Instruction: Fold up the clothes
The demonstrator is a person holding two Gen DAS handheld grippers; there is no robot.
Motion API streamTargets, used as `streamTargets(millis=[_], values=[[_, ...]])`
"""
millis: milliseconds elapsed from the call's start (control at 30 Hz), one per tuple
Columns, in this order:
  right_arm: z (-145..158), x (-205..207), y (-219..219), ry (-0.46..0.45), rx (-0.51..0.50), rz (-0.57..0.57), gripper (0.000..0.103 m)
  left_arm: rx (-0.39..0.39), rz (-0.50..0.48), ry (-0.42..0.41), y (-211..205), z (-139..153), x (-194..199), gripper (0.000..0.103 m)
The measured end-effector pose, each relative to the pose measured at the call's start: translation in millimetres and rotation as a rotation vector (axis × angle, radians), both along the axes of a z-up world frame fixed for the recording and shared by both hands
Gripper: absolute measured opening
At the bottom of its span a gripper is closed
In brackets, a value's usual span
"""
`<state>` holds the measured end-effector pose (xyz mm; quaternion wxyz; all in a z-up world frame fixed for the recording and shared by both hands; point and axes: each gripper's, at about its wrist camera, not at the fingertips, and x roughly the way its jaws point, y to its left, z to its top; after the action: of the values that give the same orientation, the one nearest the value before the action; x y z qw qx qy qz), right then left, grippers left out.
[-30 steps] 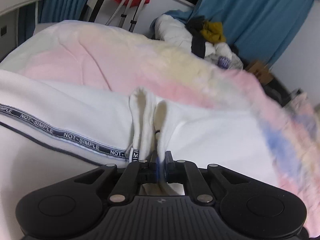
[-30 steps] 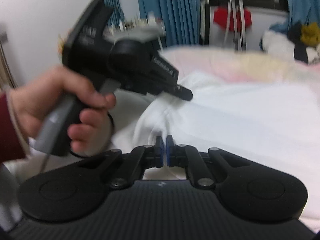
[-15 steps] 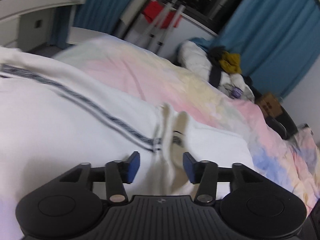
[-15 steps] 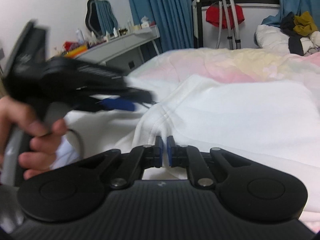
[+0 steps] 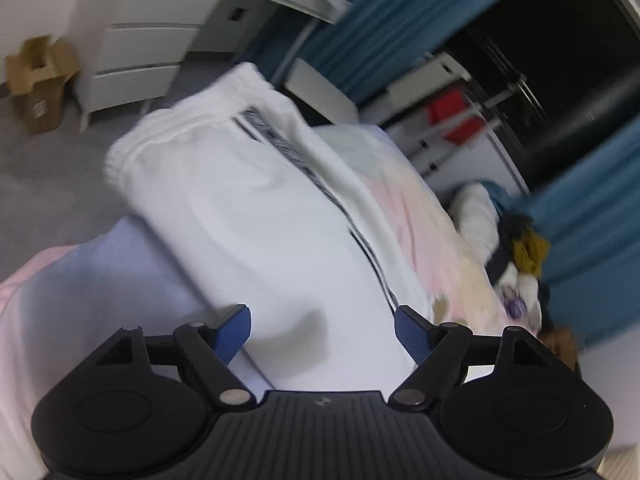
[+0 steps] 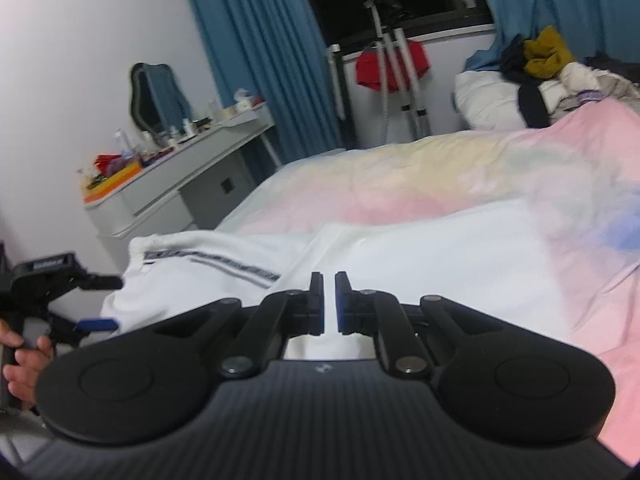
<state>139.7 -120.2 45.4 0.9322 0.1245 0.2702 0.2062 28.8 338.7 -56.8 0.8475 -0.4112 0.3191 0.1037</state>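
Observation:
White trousers with a dark lettered side stripe lie folded on the pastel bed cover. My left gripper is wide open above the garment, empty. In the right wrist view the trousers spread across the bed, stripe at the left. My right gripper has its jaws a narrow gap apart over the white fabric, and no cloth shows between them. The left gripper shows at the far left, open, held by a hand.
A white dresser with clutter stands left of the bed. A pile of clothes lies at the bed's far end. A clothes rack and blue curtains are behind. A cardboard box sits on the floor.
My left gripper let go of the trousers, opened wide and swung left off the garment. My right gripper's jaws parted slightly and the fold of fabric it pinched is no longer between them.

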Motion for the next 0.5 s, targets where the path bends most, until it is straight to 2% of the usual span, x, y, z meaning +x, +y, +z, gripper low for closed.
streamTargets(millis=[200, 400, 500], values=[[10, 2, -24, 0.025, -0.099, -0.036, 0.010, -0.118, 0.094, 0.004, 15, -15, -8, 0.081], [-38, 18, -52, 0.173, -0.113, -0.125, 0.010, -0.240, 0.169, 0.028, 34, -44, 2, 0.082], [-57, 25, -57, 0.228, -0.099, -0.136, 0.010, -0.231, 0.197, 0.015, 40, -55, 12, 0.081]])
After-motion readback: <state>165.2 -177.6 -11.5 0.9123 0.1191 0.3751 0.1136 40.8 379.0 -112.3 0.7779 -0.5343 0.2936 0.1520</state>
